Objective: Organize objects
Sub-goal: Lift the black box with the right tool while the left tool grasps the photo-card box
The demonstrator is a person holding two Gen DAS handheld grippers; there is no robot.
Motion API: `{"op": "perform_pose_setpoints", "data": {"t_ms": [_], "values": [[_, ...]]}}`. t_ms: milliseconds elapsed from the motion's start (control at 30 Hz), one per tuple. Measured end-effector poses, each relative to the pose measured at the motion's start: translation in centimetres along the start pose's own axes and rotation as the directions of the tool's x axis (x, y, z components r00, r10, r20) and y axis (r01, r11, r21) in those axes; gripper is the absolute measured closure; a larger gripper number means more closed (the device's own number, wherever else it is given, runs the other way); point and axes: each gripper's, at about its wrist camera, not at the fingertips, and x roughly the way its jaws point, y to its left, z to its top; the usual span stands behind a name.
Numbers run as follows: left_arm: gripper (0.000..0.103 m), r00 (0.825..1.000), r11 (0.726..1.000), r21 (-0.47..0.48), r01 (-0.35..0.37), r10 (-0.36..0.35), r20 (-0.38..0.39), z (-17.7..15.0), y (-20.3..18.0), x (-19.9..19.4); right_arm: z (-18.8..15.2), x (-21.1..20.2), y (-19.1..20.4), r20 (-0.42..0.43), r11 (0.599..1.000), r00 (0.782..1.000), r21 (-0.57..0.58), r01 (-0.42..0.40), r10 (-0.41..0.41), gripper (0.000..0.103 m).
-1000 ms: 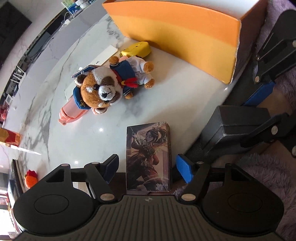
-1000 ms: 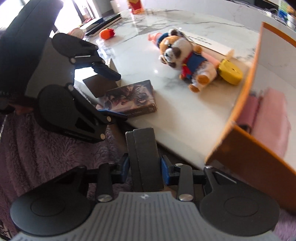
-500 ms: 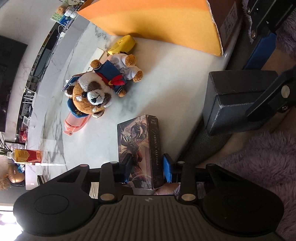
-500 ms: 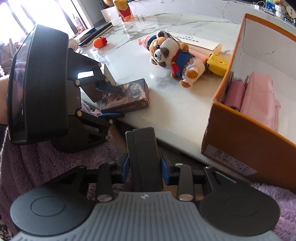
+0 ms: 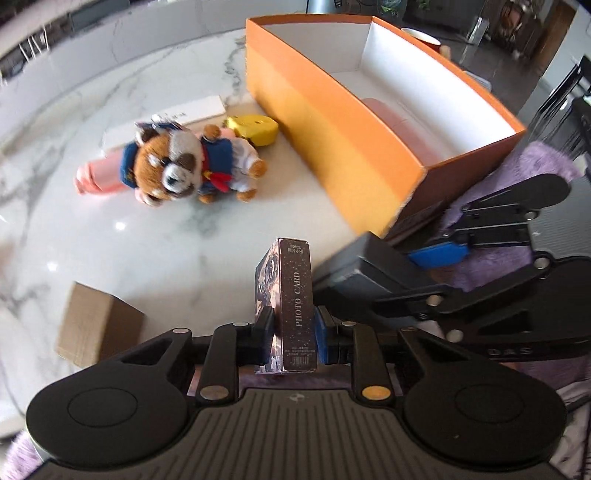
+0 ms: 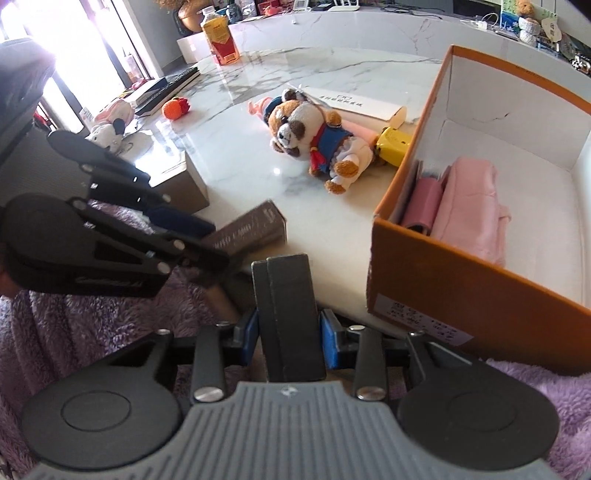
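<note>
This is a home living or dining area. A white marble table (image 6: 236,162) carries household clutter: a plush red panda toy (image 6: 314,136), a juice bottle (image 6: 221,43), a keyboard (image 6: 166,88) and an orange storage box (image 6: 436,273). A shelf along the back wall (image 6: 524,18) holds small ornaments, daylight pours through a window (image 6: 74,44), and dark dining chairs (image 5: 569,99) stand nearby.

Counting around the one orange box (image 6: 480,280): inside it lie two pink things, one pink roll (image 6: 424,201) and one folded pink cloth (image 6: 469,210). Just outside its far-left corner sits one yellow toy (image 6: 393,146), then one plush raccoon (image 6: 314,136), one pink tube (image 5: 98,173) and one long white box (image 6: 356,105). Further from it are one brown carton (image 5: 92,325), one juice bottle (image 6: 221,37) and one orange ball (image 6: 175,108). Two boxes are gripped: one photo card box (image 5: 295,302), one dark grey case (image 6: 290,317).
</note>
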Motion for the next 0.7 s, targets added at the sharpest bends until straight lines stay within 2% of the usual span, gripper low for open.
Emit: {"op": "perform_pose_setpoints", "data": {"t_ms": [67, 167, 267, 367, 400, 467, 533, 700], "values": [[0.076, 0.999, 0.999, -0.017, 0.033, -0.033, -0.018, -0.3, 0.0, 0.4, 0.0, 0.0, -0.2, -0.002, 1.000, 1.000, 0.009, 0.005, -0.005, 0.066], [0.076, 0.999, 0.999, -0.053, 0.011, -0.013, -0.040, -0.9, 0.8, 1.0, -0.1, 0.4, -0.5, -0.014, 0.999, 1.000, 0.031, 0.015, -0.015, 0.066], [0.076, 0.999, 0.996, -0.087, 0.022, -0.025, -0.028, -1.3, 1.4, 1.0, 0.0, 0.6, -0.9, -0.010, 0.998, 1.000, 0.061, -0.002, 0.002, 0.066], [0.074, 1.000, 0.998, -0.070, 0.004, -0.004, -0.005, -1.7, 1.1, 0.8, 0.1, 0.7, -0.8, 0.004, 0.997, 1.000, 0.076, -0.011, 0.011, 0.066], [0.072, 1.000, 0.998, -0.062, -0.011, 0.011, 0.002, -1.8, 0.9, 0.8, 0.2, 0.8, -0.8, 0.007, 0.997, 1.000, 0.077, -0.014, 0.014, 0.066], [0.061, 0.998, 0.997, -0.040, -0.064, 0.066, 0.025, -2.0, 0.3, 0.7, 0.3, 1.0, -0.5, 0.009, 0.997, 1.000, 0.077, -0.021, 0.021, 0.066], [0.058, 0.993, 0.994, -0.022, -0.110, 0.111, 0.049, -2.1, -0.2, 0.7, 0.3, 1.0, -0.4, 0.016, 0.997, 1.000, 0.078, -0.022, 0.021, 0.066], [0.063, 0.965, 0.969, 0.014, -0.246, 0.243, 0.096, -2.2, -1.5, 1.2, 0.3, 1.0, -0.5, 0.021, 0.996, 0.999, 0.089, -0.029, 0.027, 0.066]]}}
